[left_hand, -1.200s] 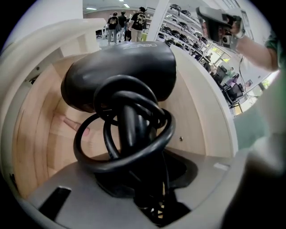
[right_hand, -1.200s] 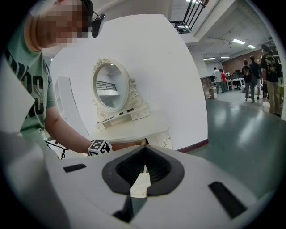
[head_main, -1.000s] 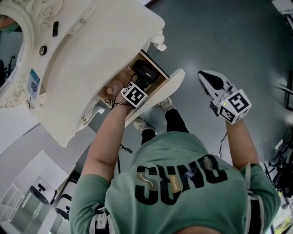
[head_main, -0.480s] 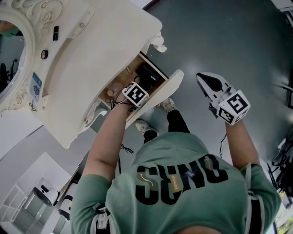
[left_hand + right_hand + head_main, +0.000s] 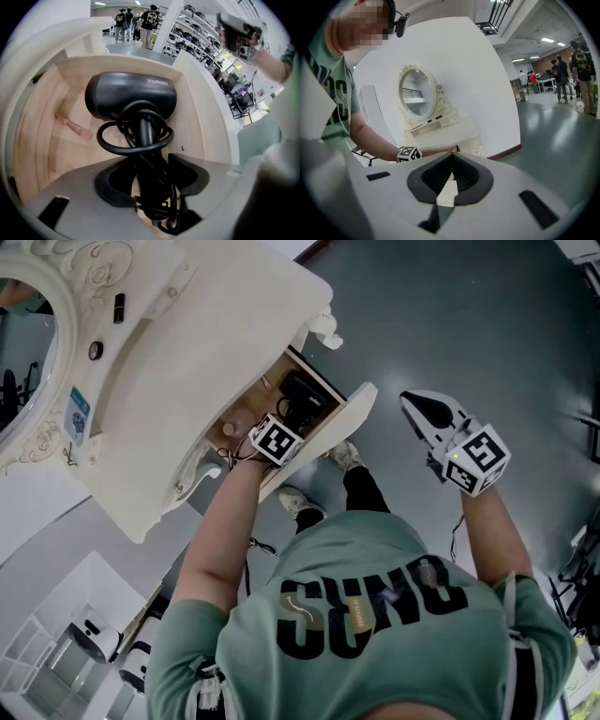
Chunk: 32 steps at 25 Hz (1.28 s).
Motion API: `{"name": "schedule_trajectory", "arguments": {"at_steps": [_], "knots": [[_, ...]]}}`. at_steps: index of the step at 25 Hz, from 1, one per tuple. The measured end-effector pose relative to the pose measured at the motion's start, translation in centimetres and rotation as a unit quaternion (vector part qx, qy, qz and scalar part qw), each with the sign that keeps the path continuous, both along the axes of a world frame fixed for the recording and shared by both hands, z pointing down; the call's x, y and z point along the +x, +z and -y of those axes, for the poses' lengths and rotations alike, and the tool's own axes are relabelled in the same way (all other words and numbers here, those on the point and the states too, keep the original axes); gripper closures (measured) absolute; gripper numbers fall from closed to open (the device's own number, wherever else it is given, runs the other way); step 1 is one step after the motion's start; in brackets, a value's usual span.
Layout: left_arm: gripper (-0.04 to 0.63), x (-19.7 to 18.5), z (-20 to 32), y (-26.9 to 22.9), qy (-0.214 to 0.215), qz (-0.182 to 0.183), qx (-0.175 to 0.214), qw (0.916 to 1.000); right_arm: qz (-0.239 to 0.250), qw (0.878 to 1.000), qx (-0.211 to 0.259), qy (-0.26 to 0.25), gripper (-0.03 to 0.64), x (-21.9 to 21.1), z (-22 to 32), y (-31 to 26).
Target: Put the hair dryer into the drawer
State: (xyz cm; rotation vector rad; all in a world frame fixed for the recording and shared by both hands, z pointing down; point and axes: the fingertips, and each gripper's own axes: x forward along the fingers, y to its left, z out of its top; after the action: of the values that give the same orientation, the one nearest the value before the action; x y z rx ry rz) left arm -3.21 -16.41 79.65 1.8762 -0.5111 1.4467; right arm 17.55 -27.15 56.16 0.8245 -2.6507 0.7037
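The dressing table's drawer stood out toward four o'clock, and the hair dryer lay inside with its handle between the left gripper's jaws, which had just been spreading, likely to release it, while the right gripper waited at three o'clock, pressed together and empty.

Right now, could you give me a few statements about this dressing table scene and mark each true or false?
1. The hair dryer lies inside the open drawer. True.
2. The left hand-held gripper is clamped on it. False: its jaws have just been opening and stand apart, handle and cord between them.
3. The right hand-held gripper carries something. False: it is empty, over the floor.
4. An oval mirror stands on the table. True.
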Motion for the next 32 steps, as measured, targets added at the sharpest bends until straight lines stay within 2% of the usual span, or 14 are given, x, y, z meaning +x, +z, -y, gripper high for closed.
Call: {"name": "schedule_trajectory", "arguments": {"at_steps": [5, 11, 15, 19, 22, 24, 30, 32], "knots": [[0.373, -0.3, 0.0, -1.5, -0.042, -0.015, 0.036, 0.9984, 0.002, 1.000, 0.004, -0.007, 0.623, -0.6, -0.3, -0.7], [0.373, -1.3, 0.0, -3.9, -0.090, -0.026, 0.084, 0.9920, 0.003, 1.000, 0.019, -0.025, 0.623, -2.4, -0.9, -2.9], [0.373, -3.0, -0.2, -6.9, -0.131, -0.033, 0.119, 0.9836, 0.003, 0.999, 0.032, -0.043, 0.623, -4.3, -1.6, -4.9], [0.373, -4.8, -1.2, -12.3, -0.172, -0.064, 0.173, 0.9678, 0.005, 0.997, 0.044, -0.069, 0.623, -7.2, -2.8, -7.3], [0.373, -6.8, -2.6, -17.7, -0.202, -0.097, 0.225, 0.9484, 0.009, 0.994, 0.056, -0.094, 0.623, -10.2, -3.8, -9.3], [0.373, -8.7, -3.9, -21.4, -0.227, -0.123, 0.266, 0.9290, 0.013, 0.992, 0.063, -0.112, 0.623, -12.6, -4.6, -10.6], [0.385, -15.9, -9.9, -31.7, -0.304, -0.187, 0.380, 0.8533, 0.027, 0.982, 0.082, -0.167, 0.623, -20.8, -8.6, -14.7], [0.404, -18.4, -12.1, -34.6, -0.329, -0.198, 0.416, 0.8244, 0.031, 0.977, 0.090, -0.189, 0.623, -23.5, -9.8, -15.9]]}}
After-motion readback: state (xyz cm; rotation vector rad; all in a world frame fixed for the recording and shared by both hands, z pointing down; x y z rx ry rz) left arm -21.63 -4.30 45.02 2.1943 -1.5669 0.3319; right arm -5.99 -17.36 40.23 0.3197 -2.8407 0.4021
